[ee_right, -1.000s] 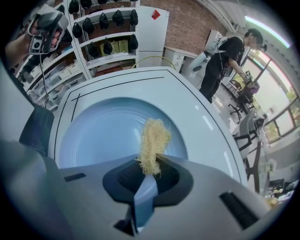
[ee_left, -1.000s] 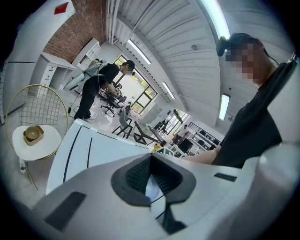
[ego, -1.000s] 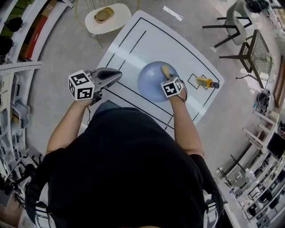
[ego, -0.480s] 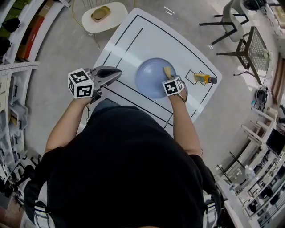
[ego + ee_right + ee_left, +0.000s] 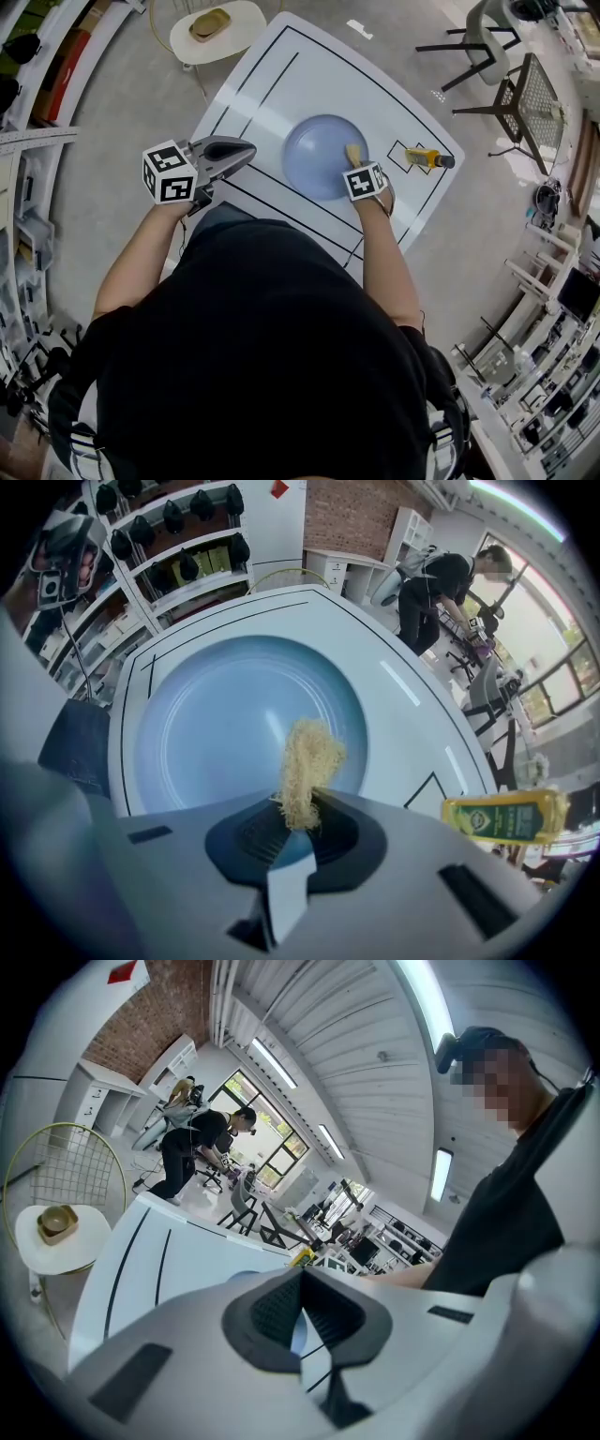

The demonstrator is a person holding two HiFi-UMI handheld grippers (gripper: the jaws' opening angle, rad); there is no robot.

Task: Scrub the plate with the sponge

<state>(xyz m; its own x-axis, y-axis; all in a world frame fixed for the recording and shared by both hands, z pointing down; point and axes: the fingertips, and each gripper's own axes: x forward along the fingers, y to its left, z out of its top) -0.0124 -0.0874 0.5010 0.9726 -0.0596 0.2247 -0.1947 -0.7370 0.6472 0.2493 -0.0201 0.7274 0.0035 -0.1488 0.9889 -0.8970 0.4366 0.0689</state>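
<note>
A pale blue plate lies in the middle of the white table. My right gripper is shut on a tan fibrous sponge, held over the plate's right part near its rim. Whether the sponge touches the plate is unclear. My left gripper is shut with nothing in it, held off the table's left front edge, well left of the plate.
A yellow bottle of dish soap lies in a marked box right of the plate. A small round side table with a bowl stands past the far left. Chairs and shelves surround the table; another person works in the distance.
The head view has shifted slightly, so plate and table sit a little higher in frame. The right gripper stays with the sponge over the plate's right side. The left gripper has barely moved.
</note>
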